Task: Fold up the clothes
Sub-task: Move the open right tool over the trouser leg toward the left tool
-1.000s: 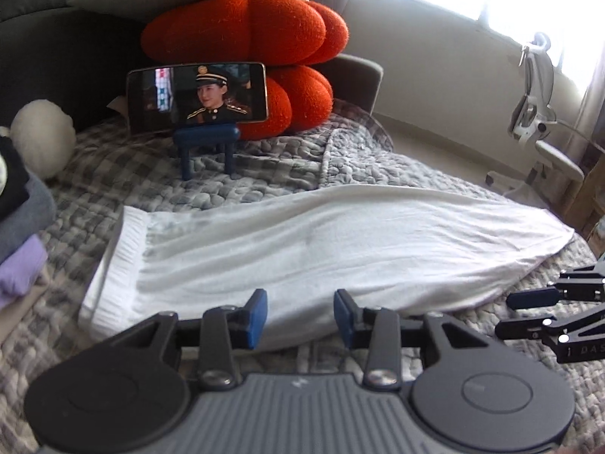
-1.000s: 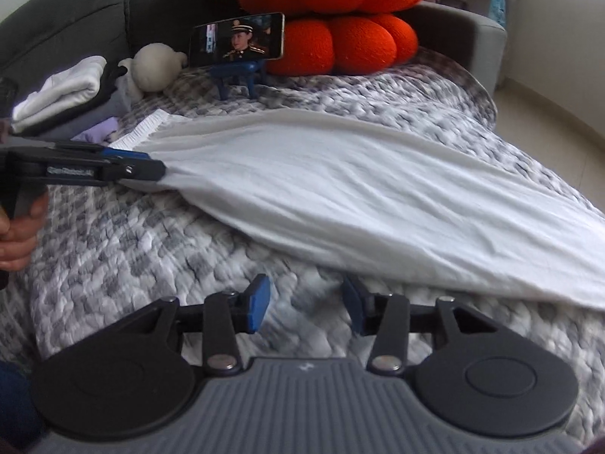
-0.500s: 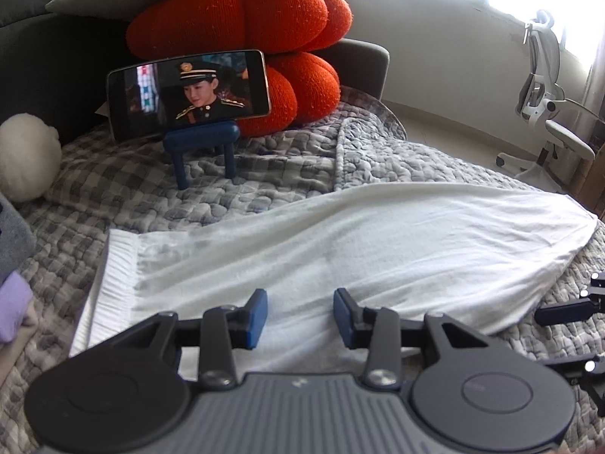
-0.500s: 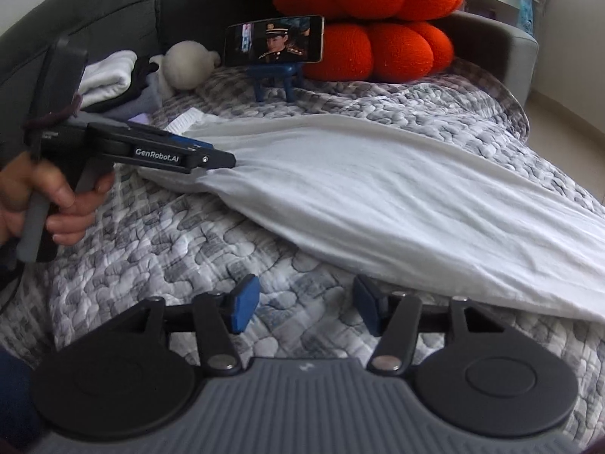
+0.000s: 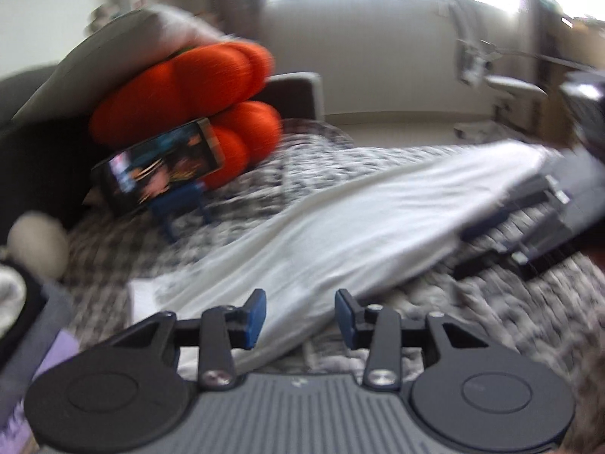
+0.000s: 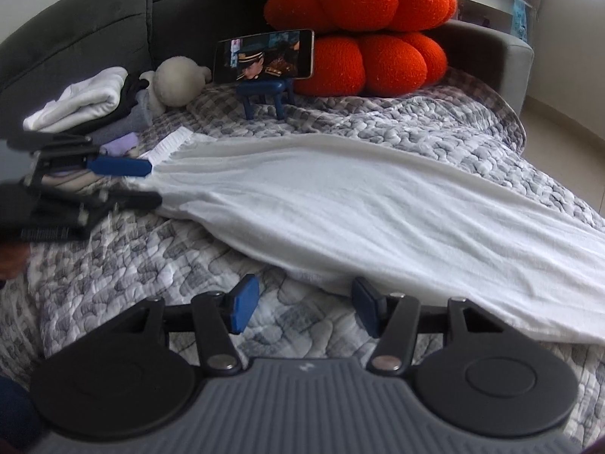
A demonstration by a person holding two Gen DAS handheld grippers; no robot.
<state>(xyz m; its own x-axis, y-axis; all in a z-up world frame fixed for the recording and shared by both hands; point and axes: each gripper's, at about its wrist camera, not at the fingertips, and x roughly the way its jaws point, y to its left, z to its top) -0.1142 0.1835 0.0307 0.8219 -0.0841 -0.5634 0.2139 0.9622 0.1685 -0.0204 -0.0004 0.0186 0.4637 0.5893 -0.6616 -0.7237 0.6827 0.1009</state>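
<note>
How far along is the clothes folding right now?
Done: a folded stack sits beside the plush toy. In hand: the white garment lies in a long strip on the quilt, with the left tongs open at its banded end and the right tongs open, holding nothing, at its near edge. Left: folding it shorter and stacking it.

the left wrist view is smeared throughout: the phone screen is unreadable. the white garment runs off the right edge of the right wrist view.
</note>
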